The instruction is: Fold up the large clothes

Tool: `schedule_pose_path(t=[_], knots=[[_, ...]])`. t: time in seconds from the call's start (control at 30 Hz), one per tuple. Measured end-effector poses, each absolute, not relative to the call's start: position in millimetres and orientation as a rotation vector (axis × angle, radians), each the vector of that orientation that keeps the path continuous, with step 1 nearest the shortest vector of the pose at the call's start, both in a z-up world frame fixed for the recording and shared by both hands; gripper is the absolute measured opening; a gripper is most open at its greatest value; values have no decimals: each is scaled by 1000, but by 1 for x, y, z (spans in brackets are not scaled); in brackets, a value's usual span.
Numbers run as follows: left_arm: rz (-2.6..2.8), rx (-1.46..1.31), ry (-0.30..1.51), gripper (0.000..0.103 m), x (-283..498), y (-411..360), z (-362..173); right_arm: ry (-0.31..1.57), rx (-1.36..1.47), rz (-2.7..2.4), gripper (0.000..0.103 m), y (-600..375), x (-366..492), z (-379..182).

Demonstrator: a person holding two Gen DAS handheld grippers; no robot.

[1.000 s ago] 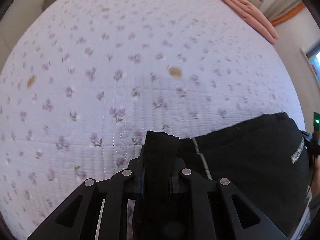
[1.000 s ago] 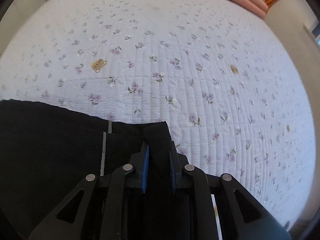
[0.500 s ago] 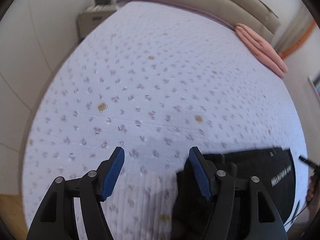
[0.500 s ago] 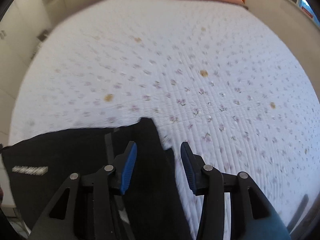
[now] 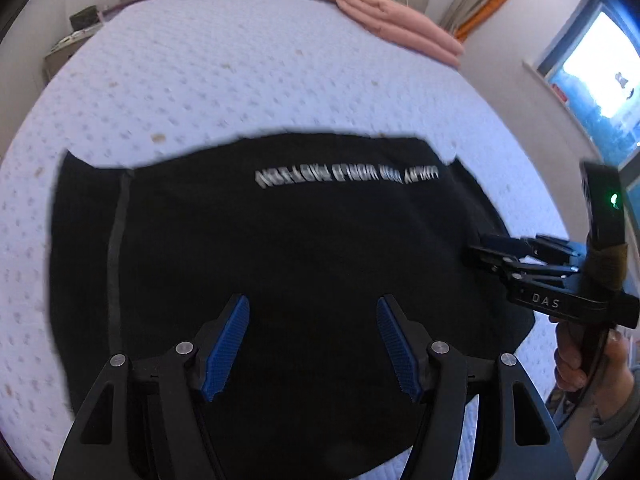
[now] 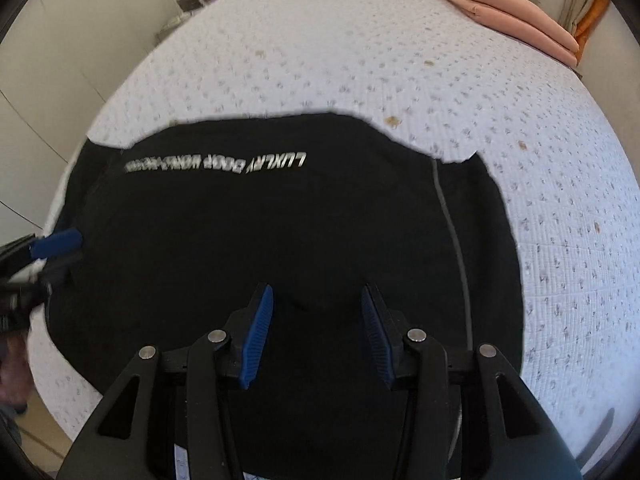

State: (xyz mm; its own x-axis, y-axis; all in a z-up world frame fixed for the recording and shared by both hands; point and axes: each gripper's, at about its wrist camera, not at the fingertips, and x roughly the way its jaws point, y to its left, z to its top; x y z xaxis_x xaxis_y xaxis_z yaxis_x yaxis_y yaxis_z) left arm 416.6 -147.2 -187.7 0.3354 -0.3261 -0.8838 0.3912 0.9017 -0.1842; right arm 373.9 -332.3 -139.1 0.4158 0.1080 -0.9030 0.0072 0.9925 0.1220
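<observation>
Black garment [image 5: 288,248] flat on bed [image 5: 240,80], both hand-held grippers, left [image 5: 314,344] & right [image 6: 316,340], jaws apart, nothing held, bare quilt beyond far edge.

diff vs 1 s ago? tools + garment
Both tools let go: a second ago each was clamped on an edge of the black garment; now the left tool and right tool are open, lifted back above it, nothing between the pads. The garment lies flat on the floral bedspread, printed text showing. Unchanged: pink folded bedding at the bed's far end.
</observation>
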Motion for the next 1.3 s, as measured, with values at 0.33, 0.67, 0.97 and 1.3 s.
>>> schedule_pose_path(t=[0.33, 0.67, 0.97, 1.3], knots=[[-339, 206, 1158, 71, 423, -170, -233, 1187, 73, 35, 53, -318, 386, -191], [-429, -75, 1093, 71, 409, -146, -172, 1043, 139, 89, 52, -320, 411, -114], [-303, 84, 1139, 73, 419, -161, -221, 1211, 182, 59, 51, -319, 473, -192], [-356, 59, 1119, 74, 419, -139, -195, 1124, 279, 102, 51, -342, 457, -170]])
